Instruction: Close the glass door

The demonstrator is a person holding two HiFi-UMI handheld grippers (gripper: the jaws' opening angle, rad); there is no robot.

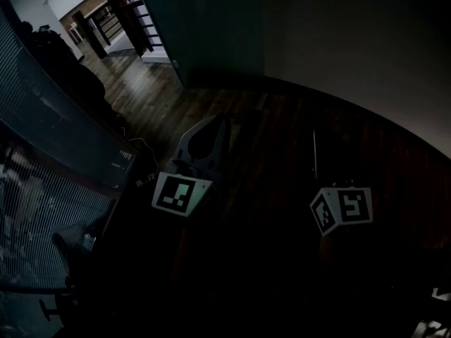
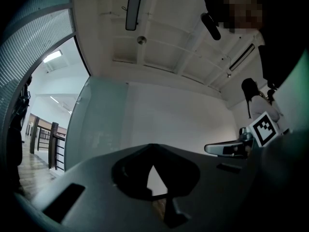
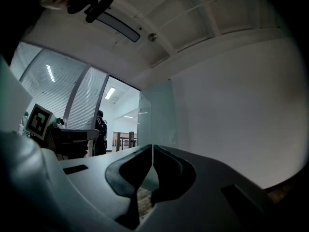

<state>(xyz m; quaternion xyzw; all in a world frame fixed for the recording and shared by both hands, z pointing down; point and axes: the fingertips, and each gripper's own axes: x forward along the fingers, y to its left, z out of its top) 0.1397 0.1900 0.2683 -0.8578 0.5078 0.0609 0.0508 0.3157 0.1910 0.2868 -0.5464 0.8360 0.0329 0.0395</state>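
Note:
The glass door [image 1: 201,27] is a tall frosted teal panel standing open beside the white wall, ahead of both grippers. It also shows in the left gripper view [image 2: 96,124] and the right gripper view [image 3: 157,115]. My left gripper [image 1: 224,120] points toward it over the dark wooden floor, jaws shut with nothing between them [image 2: 151,145]. My right gripper [image 1: 314,136] is held to its right, also short of the door and the wall, jaws shut and empty [image 3: 152,146]. Neither gripper touches the door.
Left of the door an open doorway [image 1: 113,20] leads to a bright room with dark railings. A wall of blinds [image 1: 42,153] runs along the left. A person in dark clothes [image 3: 101,129] stands near the doorway. A white wall [image 1: 352,48] is ahead on the right.

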